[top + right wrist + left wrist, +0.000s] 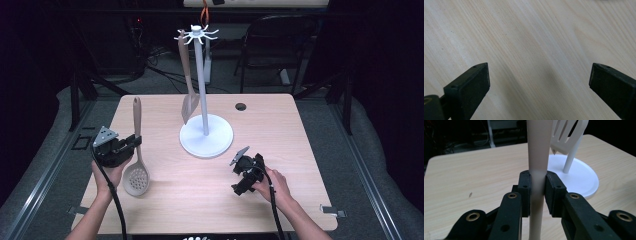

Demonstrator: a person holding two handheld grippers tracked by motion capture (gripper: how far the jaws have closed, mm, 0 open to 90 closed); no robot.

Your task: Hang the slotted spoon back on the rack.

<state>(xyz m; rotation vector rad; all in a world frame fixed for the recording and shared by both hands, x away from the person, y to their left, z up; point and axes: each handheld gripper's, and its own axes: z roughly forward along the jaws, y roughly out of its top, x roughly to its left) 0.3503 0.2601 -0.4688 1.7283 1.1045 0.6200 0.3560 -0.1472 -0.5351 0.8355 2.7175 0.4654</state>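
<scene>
**Op:** Logging from the remote desk. My left gripper (134, 144) is clenched on the handle of the beige matte plastic skimmer spoon (136, 150), jaws pinching it mid-shaft. In the left gripper view the handle (537, 170) runs straight up between the pads, smooth and slightly oval, no visible slip.

**Obs:** Where's the spoon sitting?

**Op:** Near the left edge of the pale wood-grain table (280, 125). Its round perforated bowl is low, toward me; I can't tell if it touches the tabletop. The handle end points away, toward the far edge.

**Obs:** And the right one?

**Op:** My right gripper (239, 175) is released, jaws spread wide over bare wood (536, 50), grasping nothing, parked to the right of the stand.

**Obs:** Step?

**Op:** I judge it as grasp made, hang pending. The white metal utensil stand (206, 135), round flat base, thin upright pole, spoked hook crown, already carries a beige slotted turner (189, 102) on one hook.

**Obs:** Next move needs what?

**Op:** Lifting the spoon, bringing its handle tip up to a free spoke, clear of the turner. The hooks are thin; the stand looks light and may tip.
</scene>
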